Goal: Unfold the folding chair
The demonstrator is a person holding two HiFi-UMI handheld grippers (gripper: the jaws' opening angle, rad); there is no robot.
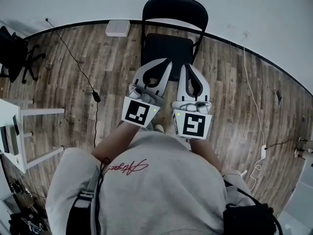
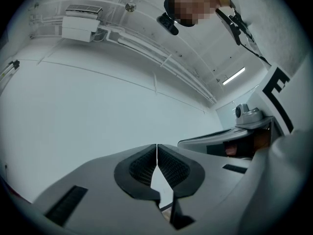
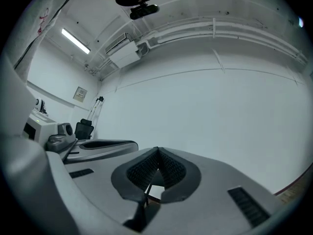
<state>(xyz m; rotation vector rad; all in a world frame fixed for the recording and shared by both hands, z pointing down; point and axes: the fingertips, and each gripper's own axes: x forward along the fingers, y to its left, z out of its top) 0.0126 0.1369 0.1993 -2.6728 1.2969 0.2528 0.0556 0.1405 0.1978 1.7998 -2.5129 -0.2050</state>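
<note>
The black folding chair (image 1: 168, 48) stands open on the wood floor with its seat down and its curved backrest (image 1: 174, 9) against the white wall. My left gripper (image 1: 168, 62) and right gripper (image 1: 187, 66) hover side by side over the seat's front edge, touching nothing. In the left gripper view, the left gripper (image 2: 156, 148) has its ribbed pads pressed together, empty, facing the bare wall. Likewise in the right gripper view, the right gripper (image 3: 157, 151) is shut and empty. Each gripper view shows the other gripper beside it.
A white box (image 1: 118, 28) sits at the wall left of the chair. A black cable (image 1: 78, 65) runs across the floor on the left, a white cable (image 1: 252, 92) on the right. A white stool (image 1: 29, 131) and a black office chair (image 1: 14, 53) stand at the far left.
</note>
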